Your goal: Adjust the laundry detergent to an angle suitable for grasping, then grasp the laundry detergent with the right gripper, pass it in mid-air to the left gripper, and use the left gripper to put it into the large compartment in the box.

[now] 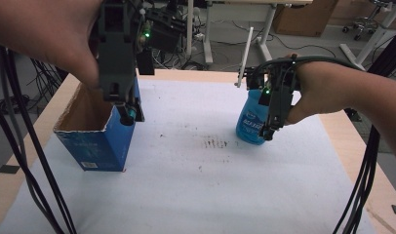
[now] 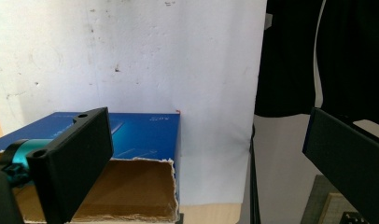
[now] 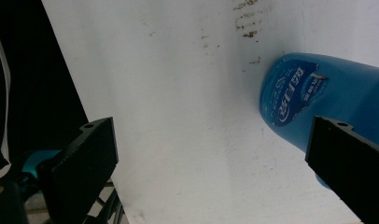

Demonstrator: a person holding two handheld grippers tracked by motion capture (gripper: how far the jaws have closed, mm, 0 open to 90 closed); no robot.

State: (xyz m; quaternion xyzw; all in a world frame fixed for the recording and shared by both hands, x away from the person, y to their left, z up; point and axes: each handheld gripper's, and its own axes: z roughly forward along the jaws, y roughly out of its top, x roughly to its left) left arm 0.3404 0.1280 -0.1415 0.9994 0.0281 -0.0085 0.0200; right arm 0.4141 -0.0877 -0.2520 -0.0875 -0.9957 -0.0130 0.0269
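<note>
A blue carton (image 1: 96, 144) with its top open stands on the left of the white mat (image 1: 196, 185); its brown inside (image 2: 127, 191) shows in the left gripper view. My left gripper (image 1: 127, 111) hangs over the carton's right rim, jaws wide apart (image 2: 206, 135) and nothing between them. A blue bottle (image 1: 248, 124) with a printed label stands on the right of the mat. My right gripper (image 1: 270, 130) is close against its right side, open (image 3: 211, 135). The bottle (image 3: 313, 88) sits by the right jaw, not between the two jaws.
The wooden table (image 1: 354, 146) shows around the mat. Black cables (image 1: 25, 165) hang at the left and more cables (image 1: 366, 165) at the right. A white rod (image 1: 245, 56) stands behind the bottle. Desk legs and a cardboard box (image 1: 303, 17) are beyond the far edge.
</note>
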